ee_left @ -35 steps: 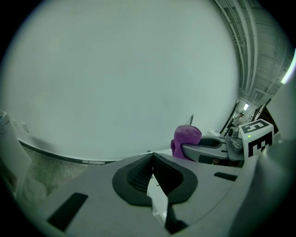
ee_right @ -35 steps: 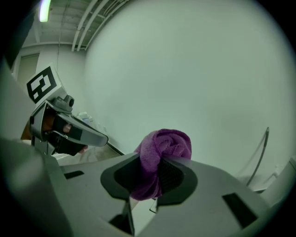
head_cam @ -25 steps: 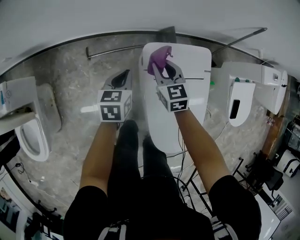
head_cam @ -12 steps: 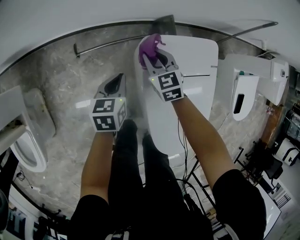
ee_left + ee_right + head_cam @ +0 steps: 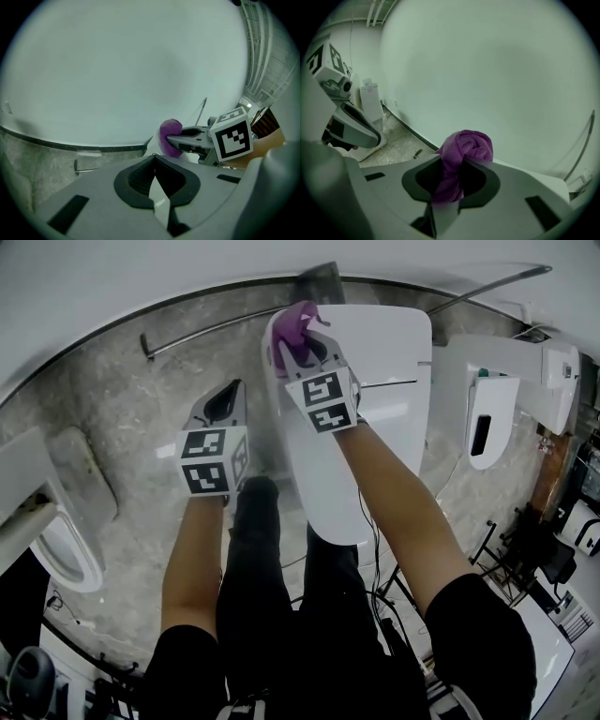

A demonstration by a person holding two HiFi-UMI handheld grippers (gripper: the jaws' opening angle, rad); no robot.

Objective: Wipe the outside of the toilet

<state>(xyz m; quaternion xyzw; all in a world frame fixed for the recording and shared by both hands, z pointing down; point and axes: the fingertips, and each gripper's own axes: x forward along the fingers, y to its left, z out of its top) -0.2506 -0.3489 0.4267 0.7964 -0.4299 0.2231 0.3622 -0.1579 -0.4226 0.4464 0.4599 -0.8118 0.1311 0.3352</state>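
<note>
Purple rolled cloth (image 5: 298, 321) is clamped in our right tool (image 5: 307, 354), at the back left corner of the glossy white toilet (image 5: 380, 343). Our left tool (image 5: 228, 401), jaws together and empty, hangs over the grey stone floor (image 5: 131, 418) just beside the toilet.

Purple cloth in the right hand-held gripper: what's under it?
The white toilet, near its back corner. The purple cloth, clamped in the right hand-held gripper, hides whether it touches.

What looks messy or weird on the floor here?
A thin metal rod lies on the floor along the wall, left of the toilet. It looks loose, not fixed to anything I can see.
</note>
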